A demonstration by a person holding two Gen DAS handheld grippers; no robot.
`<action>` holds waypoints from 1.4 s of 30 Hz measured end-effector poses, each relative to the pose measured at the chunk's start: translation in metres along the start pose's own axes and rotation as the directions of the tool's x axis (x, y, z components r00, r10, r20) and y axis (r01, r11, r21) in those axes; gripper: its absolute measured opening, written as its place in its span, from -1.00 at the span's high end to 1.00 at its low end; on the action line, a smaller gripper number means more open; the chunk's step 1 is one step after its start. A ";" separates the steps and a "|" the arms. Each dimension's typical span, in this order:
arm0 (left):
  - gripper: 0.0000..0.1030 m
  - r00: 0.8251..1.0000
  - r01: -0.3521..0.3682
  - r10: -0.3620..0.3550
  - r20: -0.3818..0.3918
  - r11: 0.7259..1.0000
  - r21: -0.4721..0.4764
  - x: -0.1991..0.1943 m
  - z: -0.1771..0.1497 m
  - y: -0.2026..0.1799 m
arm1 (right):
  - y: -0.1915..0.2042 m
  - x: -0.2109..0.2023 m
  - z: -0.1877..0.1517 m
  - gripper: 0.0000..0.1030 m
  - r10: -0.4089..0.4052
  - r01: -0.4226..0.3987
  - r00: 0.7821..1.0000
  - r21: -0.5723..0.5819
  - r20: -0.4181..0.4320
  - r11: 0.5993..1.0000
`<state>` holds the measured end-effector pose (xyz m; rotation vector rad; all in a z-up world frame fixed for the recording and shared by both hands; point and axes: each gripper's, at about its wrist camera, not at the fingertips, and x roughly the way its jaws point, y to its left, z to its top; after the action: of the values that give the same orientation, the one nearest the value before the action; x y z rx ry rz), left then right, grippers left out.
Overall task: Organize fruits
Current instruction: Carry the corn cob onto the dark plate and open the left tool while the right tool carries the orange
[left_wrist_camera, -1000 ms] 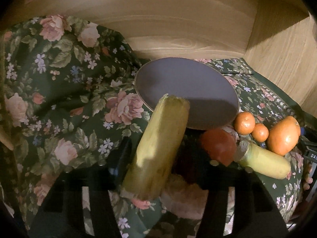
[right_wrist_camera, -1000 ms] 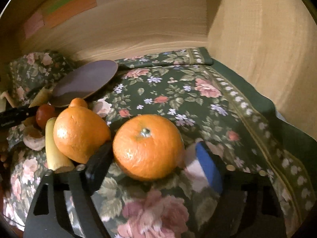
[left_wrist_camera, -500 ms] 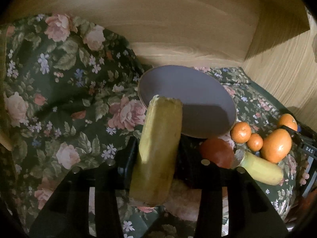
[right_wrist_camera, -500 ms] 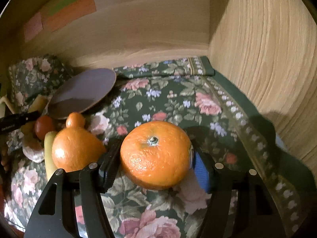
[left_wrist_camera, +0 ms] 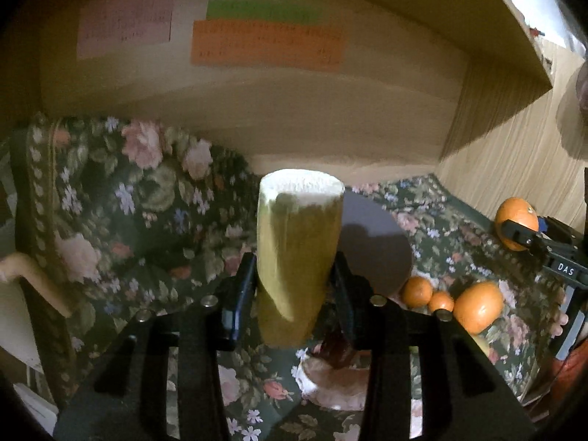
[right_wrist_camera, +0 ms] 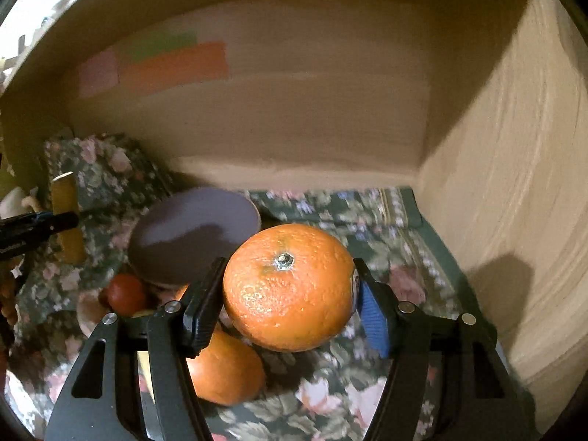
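My left gripper (left_wrist_camera: 294, 268) has its jaws closing on a yellow-green fruit piece (left_wrist_camera: 297, 242) with a pale cut end; both pads press its sides and it hangs above the floral cloth (left_wrist_camera: 147, 213). My right gripper (right_wrist_camera: 288, 286) is shut on a large orange (right_wrist_camera: 290, 294), held clear of the cloth. A grey plate (right_wrist_camera: 191, 235) lies behind both, bare. On the cloth stay a second orange (right_wrist_camera: 224, 371), a red round fruit (right_wrist_camera: 126, 294) and two small mandarins (left_wrist_camera: 416, 291). The left wrist view shows the right gripper (left_wrist_camera: 529, 235) at the far right.
The cloth lies in a wooden alcove with a back wall (left_wrist_camera: 294, 128) and a right side wall (right_wrist_camera: 514, 183). Coloured paper notes (left_wrist_camera: 264, 47) are stuck on the back wall. A pale shell-like dish (left_wrist_camera: 330, 382) sits under the left gripper.
Both grippers closed on their fruits and rose: the yellow piece and the large orange have left the cloth. More of the back wall and its notes shows now.
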<state>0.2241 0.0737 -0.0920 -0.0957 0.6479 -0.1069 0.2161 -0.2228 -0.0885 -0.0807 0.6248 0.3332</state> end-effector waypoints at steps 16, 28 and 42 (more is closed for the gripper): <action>0.23 1.000 0.012 -0.014 0.021 0.998 0.066 0.015 0.032 -0.029 | 0.035 0.010 0.053 -0.22 0.069 -0.061 0.990 -0.069 0.123 0.996; 0.23 0.994 0.063 -0.058 -0.089 0.996 0.058 0.064 0.033 -0.031 | 0.033 0.065 0.061 -0.22 0.089 -0.089 0.996 -0.094 -0.006 0.992; 0.23 0.977 0.096 -0.082 -0.196 0.993 0.066 0.112 0.040 -0.031 | 0.040 0.133 0.064 -0.22 0.120 -0.157 0.973 -0.188 -0.196 0.969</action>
<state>0.3344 0.0309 -0.1233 -0.0422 0.8332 -0.2292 0.3400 -0.1360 -0.1137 -0.2665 0.7799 0.5295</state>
